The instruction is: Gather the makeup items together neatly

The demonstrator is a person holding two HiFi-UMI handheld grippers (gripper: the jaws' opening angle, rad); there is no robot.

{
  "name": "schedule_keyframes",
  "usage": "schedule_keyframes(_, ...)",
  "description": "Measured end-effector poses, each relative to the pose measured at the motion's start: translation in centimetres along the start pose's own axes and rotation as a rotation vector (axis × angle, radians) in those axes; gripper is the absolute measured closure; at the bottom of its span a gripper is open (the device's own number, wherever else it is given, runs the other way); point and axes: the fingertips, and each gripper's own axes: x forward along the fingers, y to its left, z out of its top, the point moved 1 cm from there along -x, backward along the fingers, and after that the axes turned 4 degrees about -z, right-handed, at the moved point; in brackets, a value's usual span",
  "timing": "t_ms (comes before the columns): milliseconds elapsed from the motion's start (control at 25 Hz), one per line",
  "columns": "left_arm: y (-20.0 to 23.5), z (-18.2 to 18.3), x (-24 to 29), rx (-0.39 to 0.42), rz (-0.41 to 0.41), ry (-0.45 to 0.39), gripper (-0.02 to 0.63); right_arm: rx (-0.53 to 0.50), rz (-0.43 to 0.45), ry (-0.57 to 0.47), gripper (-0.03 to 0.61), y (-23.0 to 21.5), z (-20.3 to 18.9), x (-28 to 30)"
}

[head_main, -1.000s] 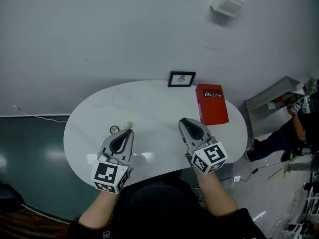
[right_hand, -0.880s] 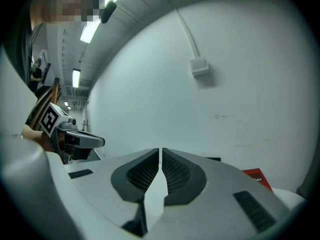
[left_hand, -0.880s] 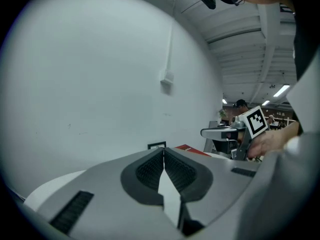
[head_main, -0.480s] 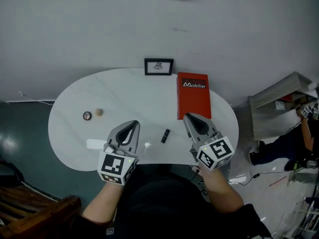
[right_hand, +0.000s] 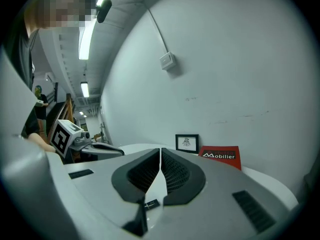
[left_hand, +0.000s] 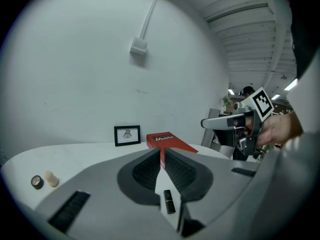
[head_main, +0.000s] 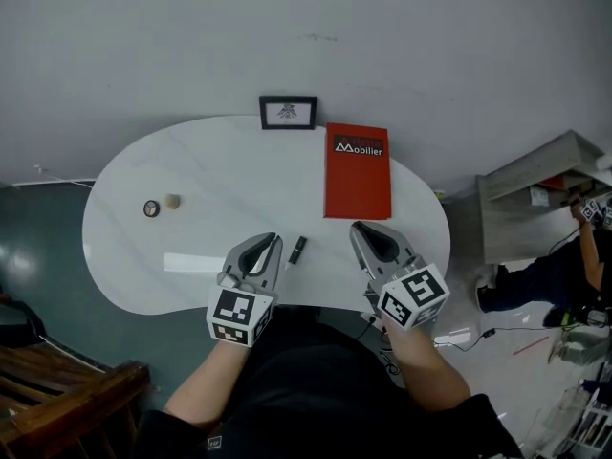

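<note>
The red book [head_main: 357, 183] lies flat toward the far right of the white worktop [head_main: 124, 256] and serves as the landmark here. Just off the book's far left corner, a framed picture [head_main: 288, 112] stands against the wall. A little out from the book's near left corner, toward the person, a black lipstick tube [head_main: 297, 249] lies flat on the worktop. Well to the left of the book, a small dark round item [head_main: 151, 207] and a small beige item [head_main: 172, 201] sit just beside each other. The left gripper [head_main: 273, 243] hovers just left of the lipstick tube, its jaws closed together with nothing between them. The right gripper [head_main: 357, 229] hangs just off the book's near edge, its jaws likewise pressed together and empty
</note>
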Motion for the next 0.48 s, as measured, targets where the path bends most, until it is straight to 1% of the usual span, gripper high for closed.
schedule_keyframes(160, -0.6, -2.5, 1.8, 0.002, -0.014, 0.032, 0.597, 0.026, -0.011, 0.036, 0.54, -0.7, -1.5, -0.3)
schedule_keyframes(280, -0.9, -4.7, 3.0, -0.015, -0.031, 0.069, 0.594, 0.024, 0.001, 0.063, 0.54, -0.5, -2.5, -0.2)
schedule_keyframes(320, -1.0, -5.5, 3.4, -0.023, -0.037, 0.082, 0.581, 0.02, 0.006, 0.069, 0.54, -0.5, -2.7, -0.2)
schedule_keyframes(400, -1.3, -6.8, 4.3, -0.036, -0.047, 0.112, 0.503, 0.02, 0.008, 0.079, 0.54, -0.8, -3.1, -0.4)
schedule_keyframes(480, -1.5, -8.2, 5.1, -0.037, -0.055, 0.147, 0.49, 0.022, 0.002, 0.087, 0.54, -1.3, -3.4, -0.6)
